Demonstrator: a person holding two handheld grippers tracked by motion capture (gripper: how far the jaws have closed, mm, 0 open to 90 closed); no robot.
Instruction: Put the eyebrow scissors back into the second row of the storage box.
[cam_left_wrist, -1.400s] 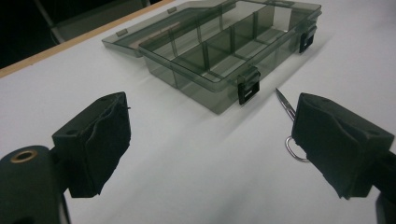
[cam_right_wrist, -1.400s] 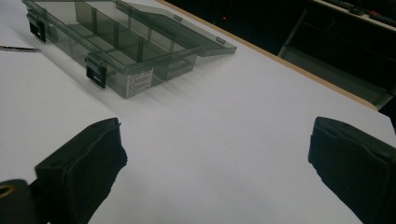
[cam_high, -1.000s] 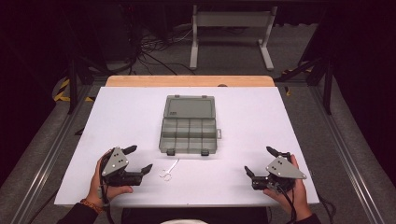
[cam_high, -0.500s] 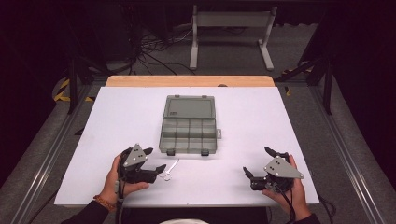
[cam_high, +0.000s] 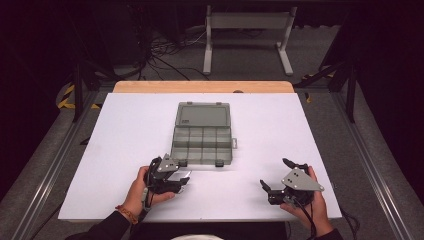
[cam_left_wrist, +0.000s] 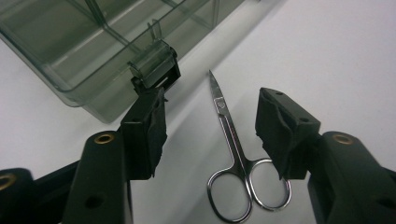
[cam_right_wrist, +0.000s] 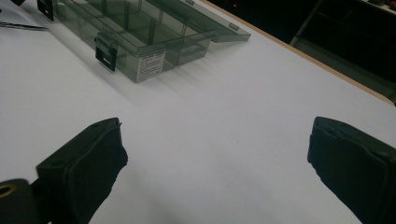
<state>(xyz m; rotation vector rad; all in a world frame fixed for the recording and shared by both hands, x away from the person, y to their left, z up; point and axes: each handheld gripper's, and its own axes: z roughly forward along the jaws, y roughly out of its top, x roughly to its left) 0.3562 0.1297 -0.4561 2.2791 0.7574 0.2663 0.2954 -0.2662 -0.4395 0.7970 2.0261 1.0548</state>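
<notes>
Scissors (cam_left_wrist: 236, 161), small and of bright metal, lie flat on the white table (cam_high: 125, 130), just off the front edge of the open grey compartment box (cam_high: 202, 135), toward its 7 o'clock corner. In the left gripper view the long axis runs from the finger loops at 6 o'clock up to the closed blade tip at about 11 o'clock, the tip pointing toward the box's latch (cam_left_wrist: 154, 70). The left gripper (cam_left_wrist: 210, 126) straddles the scissors: one pad stands at 9 o'clock of the shanks, the other at 3 o'clock, neither touching the metal. Its jaws have just been closing and stand at roughly half width, with the scissors between them but not gripped. In the high view this gripper (cam_high: 183, 181) sits at the box's 7 o'clock. The right gripper (cam_high: 275, 176) rests well apart at the table's 5 o'clock, jaws wide and holding nothing.
</notes>
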